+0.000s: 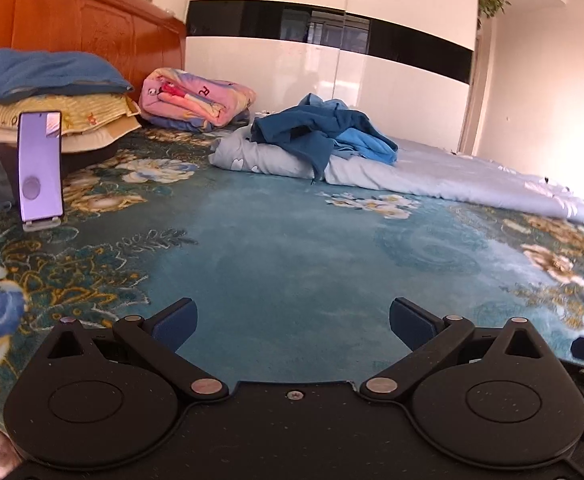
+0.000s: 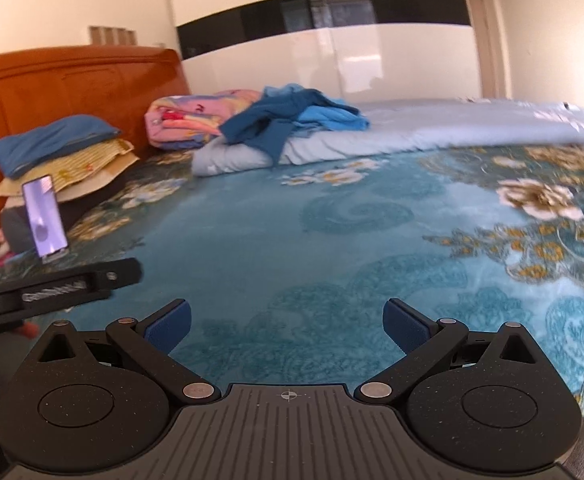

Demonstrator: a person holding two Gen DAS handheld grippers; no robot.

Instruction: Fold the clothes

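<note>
Nothing looks folded yet: your left gripper (image 1: 290, 322) and right gripper (image 2: 287, 320) both gape empty over the bedspread (image 1: 292, 248), well apart from the crumpled blue clothes (image 1: 324, 130) heaped on the pale quilt (image 1: 472, 178).

Strong daylight floods in from the right of each hand-held gripper, washing out the wall (image 1: 552, 80) there and glaring on the glossy wardrobe (image 1: 332, 68). Fisheye bending curves every edge. The right wrist view is softly blurred toward its right side.

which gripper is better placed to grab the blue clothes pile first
Left, marginally. The blue clothes sit nearly straight ahead of the open left gripper; from the open right gripper they lie off to the left.
</note>
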